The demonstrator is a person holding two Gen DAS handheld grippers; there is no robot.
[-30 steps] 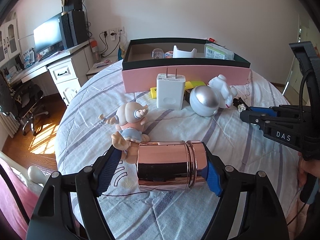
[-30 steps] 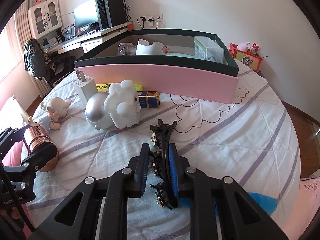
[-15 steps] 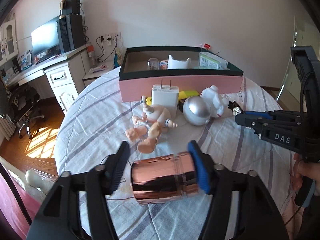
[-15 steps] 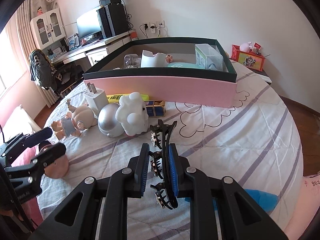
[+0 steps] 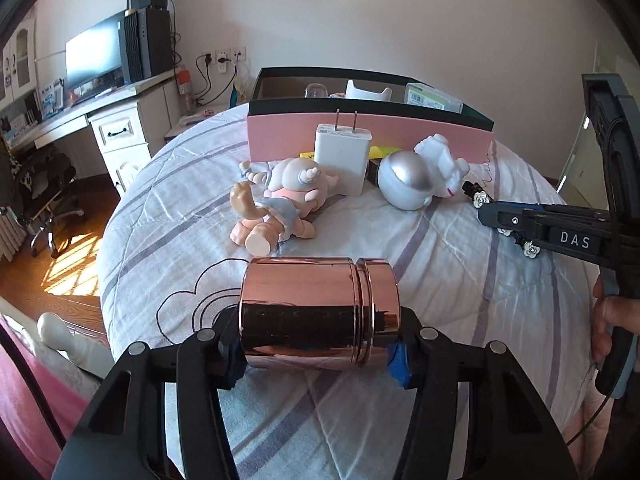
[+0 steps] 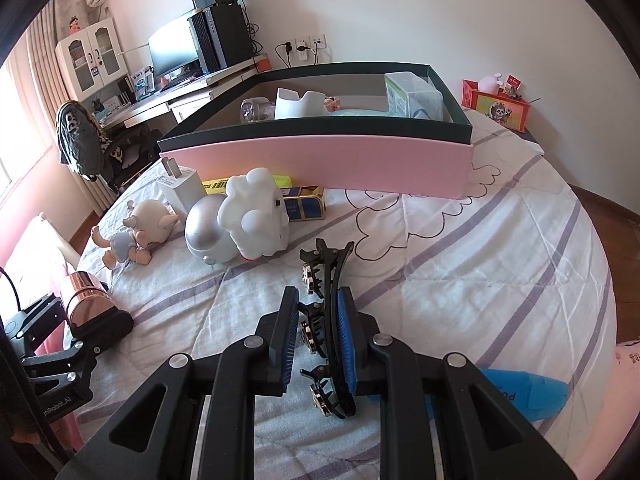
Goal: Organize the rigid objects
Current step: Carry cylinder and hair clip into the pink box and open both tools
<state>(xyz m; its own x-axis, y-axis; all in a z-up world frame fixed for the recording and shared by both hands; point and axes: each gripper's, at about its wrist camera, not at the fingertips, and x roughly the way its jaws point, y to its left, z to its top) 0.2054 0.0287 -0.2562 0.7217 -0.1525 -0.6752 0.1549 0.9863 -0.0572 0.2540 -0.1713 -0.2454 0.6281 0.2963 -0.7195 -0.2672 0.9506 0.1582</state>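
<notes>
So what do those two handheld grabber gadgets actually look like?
Both are black, angular tools with silver screws. Each ends in two flat fingers lined with ribbed blue pads. The right gripper, seen from the left gripper, carries white "DAS" lettering, a blue handle and a thin black cable. The left one's body bears faint lettering too small to read.

Between the left tool's (image 5: 318,354) matt black arms, the rose-gold cylindrical tin (image 5: 318,312) gleams mirror-glossy. Beyond it, the striped white cloth bedsheet (image 5: 440,264) lies soft and creased, and the silver domed toy (image 5: 404,178) shows satin metallic sheen.
</notes>
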